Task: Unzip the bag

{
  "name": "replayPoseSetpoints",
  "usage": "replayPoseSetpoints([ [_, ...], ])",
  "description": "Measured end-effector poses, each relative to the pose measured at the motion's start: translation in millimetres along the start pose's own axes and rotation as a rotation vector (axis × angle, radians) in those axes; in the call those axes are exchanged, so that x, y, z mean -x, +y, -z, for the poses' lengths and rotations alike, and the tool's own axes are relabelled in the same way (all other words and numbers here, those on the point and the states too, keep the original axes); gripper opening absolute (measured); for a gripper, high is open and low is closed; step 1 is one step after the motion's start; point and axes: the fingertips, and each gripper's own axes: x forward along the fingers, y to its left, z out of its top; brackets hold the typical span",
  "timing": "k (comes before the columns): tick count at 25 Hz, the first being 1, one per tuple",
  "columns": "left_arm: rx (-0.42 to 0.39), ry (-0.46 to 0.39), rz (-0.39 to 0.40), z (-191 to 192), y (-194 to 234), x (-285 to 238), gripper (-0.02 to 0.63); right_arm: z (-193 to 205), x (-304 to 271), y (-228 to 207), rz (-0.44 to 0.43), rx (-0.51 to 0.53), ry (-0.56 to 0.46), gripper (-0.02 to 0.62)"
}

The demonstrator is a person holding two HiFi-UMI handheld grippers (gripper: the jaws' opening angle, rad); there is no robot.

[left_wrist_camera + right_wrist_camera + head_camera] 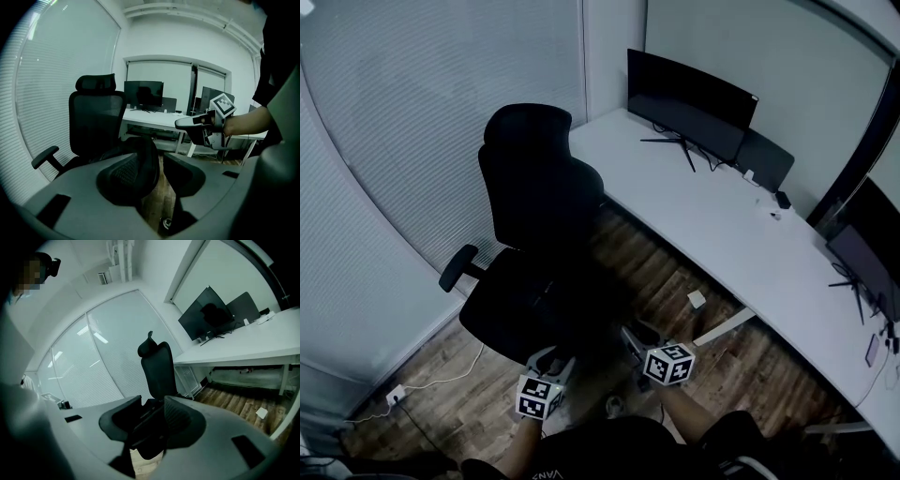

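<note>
A black office chair (534, 206) stands in front of me. On its seat lies a dark rounded mass, apparently the black bag (140, 157), hard to tell from the chair in the head view (551, 302); no zip shows. My left gripper (549, 360) hovers at the seat's near edge, open, with only floor and bag showing past its jaws (157, 165). My right gripper (630, 336) hangs just right of it, open and empty, pointing at the seat (152, 420). In the left gripper view the right gripper (187, 123) shows at the right, held by a hand.
A long white desk (722, 234) runs along the right with a monitor (689, 103) and another (867, 253). A small white box (697, 299) lies on the wooden floor. A cable and socket (394, 395) lie by the glass wall with blinds.
</note>
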Motion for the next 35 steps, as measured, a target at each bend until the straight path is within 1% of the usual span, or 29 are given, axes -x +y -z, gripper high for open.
replayPoseSetpoints([
  [5,-0.025,-0.028,0.004,-2.6,2.3,24.5,0.176,4.8,14.4,29.8,0.039,0.039,-0.042,0.143],
  [8,-0.039,-0.053,0.013,-2.5,2.3,38.4,0.138,13.9,20.6,45.7,0.065,0.072,-0.050,0.132],
  [11,-0.046,-0.083,0.027,-3.1,-2.5,52.9,0.091,21.5,29.5,64.9,0.075,0.106,-0.057,0.083],
  [16,-0.060,-0.120,0.065,-4.7,-17.4,78.3,0.052,30.3,47.1,95.1,0.085,0.135,-0.074,0.066],
  [21,-0.074,-0.133,0.091,1.0,-24.8,103.2,0.036,36.0,62.3,125.9,0.084,0.137,-0.105,0.057],
  [28,-0.084,-0.149,0.110,7.3,-24.8,135.9,0.025,45.3,80.1,164.0,0.087,0.143,-0.138,0.054],
  [35,-0.091,-0.154,0.111,17.8,-22.5,166.2,0.020,61.6,91.9,196.3,0.082,0.168,-0.129,0.052],
])
